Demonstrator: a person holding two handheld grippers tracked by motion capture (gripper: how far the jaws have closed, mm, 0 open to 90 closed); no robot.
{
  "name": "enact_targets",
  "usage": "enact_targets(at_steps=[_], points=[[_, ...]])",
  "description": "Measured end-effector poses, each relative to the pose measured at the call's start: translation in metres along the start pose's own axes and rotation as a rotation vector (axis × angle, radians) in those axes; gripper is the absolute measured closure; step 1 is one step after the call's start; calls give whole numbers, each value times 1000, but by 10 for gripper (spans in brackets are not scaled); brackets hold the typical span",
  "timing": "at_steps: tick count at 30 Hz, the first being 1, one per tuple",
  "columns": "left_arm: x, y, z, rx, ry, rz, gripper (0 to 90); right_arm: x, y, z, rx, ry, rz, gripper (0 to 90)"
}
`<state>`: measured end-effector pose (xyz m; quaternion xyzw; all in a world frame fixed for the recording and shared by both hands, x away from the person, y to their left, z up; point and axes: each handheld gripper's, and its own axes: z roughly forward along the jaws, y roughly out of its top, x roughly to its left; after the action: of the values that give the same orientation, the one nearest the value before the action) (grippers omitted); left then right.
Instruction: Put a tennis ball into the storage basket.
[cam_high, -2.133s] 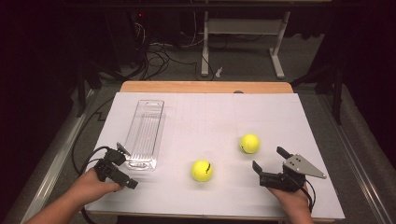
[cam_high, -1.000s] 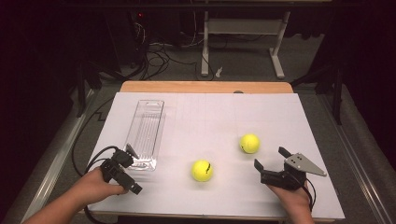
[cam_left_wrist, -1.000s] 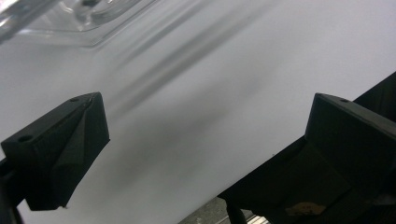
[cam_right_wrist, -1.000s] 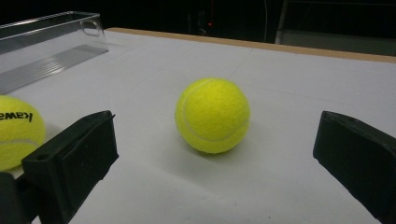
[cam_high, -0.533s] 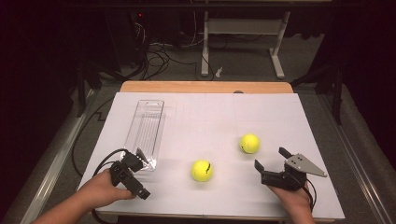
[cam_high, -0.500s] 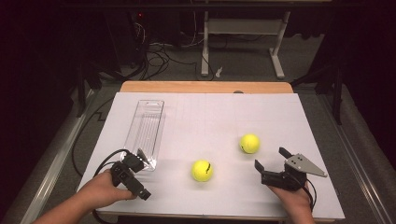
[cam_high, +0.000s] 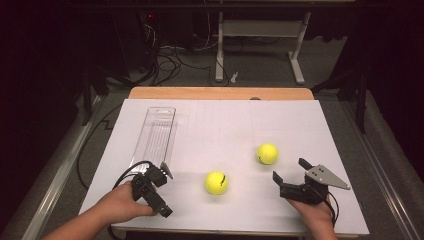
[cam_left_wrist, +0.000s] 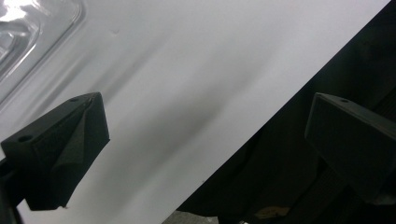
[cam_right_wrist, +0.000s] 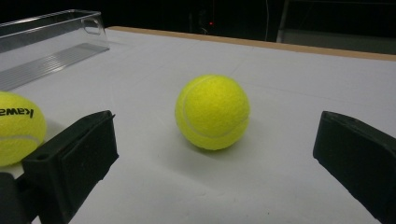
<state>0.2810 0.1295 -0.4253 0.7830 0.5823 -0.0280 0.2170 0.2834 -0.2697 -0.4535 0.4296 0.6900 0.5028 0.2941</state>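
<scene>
Right tongs: your right gripper (cam_high: 289, 170) sits near the front right corner of the table (cam_high: 320, 125), jaws spread wide and holding nothing
Far ball: the ball (cam_right_wrist: 212, 112) you are lined up on lies between those jaws in the right gripper view but some way ahead of them, right of the table's middle; it is the farther ball (cam_high: 267, 153) in the high view
Near ball: the second ball (cam_high: 216, 182) rests near the front edge, about midway along it, between your two hands
Left tongs: your left gripper (cam_high: 159, 175) is by the front left corner, jaws apart and empty, just short of the near end of the clear tray (cam_high: 156, 134)
Tray: it lies lengthwise along the left side, empty as far as you can see
Risk, rolling: nothing stops a ball on this flat sheet; if one jaw touches first as you slide in, expect the ball to roll away toward the back edge
Risk, squeeze: close off the ball's middle and it will likely pop out of the jaws
Risk, neighbour: the near ball shows at the left edge of the right gripper view, close to that jaw; a sideways sweep could knock it toward the front edge
Risk, left side: your left gripper looks past the table's edge; a careless turn may clip the tray's end and shift it
</scene>
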Motion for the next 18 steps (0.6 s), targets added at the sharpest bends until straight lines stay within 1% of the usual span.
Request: enact_targets(at_steps=[3, 11, 18], points=[[-3, 2, 0, -1, -4, 5, 6, 0, 0, -1, -7, 7, 2, 2], [-16, 5, 2, 22, -7, 42, 6, -1, 0, -1, -10, 9, 5, 2], [-28, 9, 3, 35, -25, 58, 6, -1, 0, -2, -14, 10, 5, 2]])
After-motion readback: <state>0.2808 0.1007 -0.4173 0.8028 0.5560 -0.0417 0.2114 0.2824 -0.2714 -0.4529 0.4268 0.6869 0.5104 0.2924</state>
